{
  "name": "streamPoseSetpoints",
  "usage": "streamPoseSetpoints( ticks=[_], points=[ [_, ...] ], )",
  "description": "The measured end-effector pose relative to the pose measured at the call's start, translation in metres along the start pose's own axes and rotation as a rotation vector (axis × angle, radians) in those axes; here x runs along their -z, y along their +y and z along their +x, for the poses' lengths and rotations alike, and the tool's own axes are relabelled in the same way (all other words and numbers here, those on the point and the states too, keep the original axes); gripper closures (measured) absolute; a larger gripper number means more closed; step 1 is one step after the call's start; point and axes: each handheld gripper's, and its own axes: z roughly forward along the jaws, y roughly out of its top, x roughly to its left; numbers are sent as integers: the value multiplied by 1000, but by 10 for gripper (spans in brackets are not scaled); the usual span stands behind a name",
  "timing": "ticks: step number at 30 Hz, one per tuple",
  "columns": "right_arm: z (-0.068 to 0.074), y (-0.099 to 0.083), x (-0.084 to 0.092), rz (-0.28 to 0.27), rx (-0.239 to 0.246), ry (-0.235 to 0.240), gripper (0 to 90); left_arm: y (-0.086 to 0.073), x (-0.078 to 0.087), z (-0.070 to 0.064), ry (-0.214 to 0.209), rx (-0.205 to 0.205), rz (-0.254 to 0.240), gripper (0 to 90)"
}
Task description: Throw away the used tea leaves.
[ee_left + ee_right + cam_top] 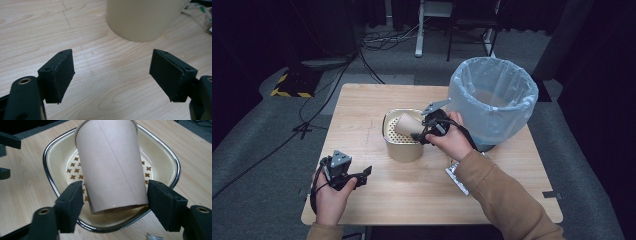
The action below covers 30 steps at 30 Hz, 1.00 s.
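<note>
Right now the right gripper (113, 207) straddles the cup (111, 165) lying tilted in the basket (160, 152) — jaws wide, pads at its base w/o a clear squeeze. Close evenly, not hard — paper crumples — then lift clear of the rim; left gripper (112, 75) sits open, idle.

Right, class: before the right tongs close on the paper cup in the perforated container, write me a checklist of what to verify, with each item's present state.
1. Paper cup lies between the jaws of the right tongs: ok.
2. Pads pressing on the cup: not ok; the right pad is at the cup's wall, and a small gap shows on the left side.
3. Cup is free to lift: ok; it leans tilted in the perforated container with nothing on it.
4. Lined bin stands open beside the container: ok.
5. Left tongs are out of the way: ok; open, over bare table.
6. Cup is empty: cannot tell; its inside is hidden.
</note>
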Motion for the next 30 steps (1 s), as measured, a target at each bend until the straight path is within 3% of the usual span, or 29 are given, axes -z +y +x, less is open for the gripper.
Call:
streamPoseSetpoints(
  ticks=[2,9,10,12,16,19,25,26,30],
  points=[
    [1,1,2,7,-1,-5,367,0,0,-1,0,1,-1,202],
    [-3,5,13,-46,4,-2,448,0,-1,1,0,-2,2,203],
    [-3,5,14,-49,12,-1,445,0,-1,0,3,-4,3,203],
    [-2,5,13,-31,7,-22,333,0,-1,0,-1,-1,1,203],
    [2,1,1,-7,13,-35,277,1,0,0,-2,1,-2,202],
    [3,-2,-6,-27,22,-34,278,1,2,1,4,-1,-5,203],
    [6,0,-5,5,19,-40,354,0,2,2,2,4,-6,203],
    [5,0,-3,-7,41,-41,361,0,2,2,2,5,-6,203],
    [4,5,7,-43,31,-31,371,0,2,2,1,5,-6,203]
  ],
)
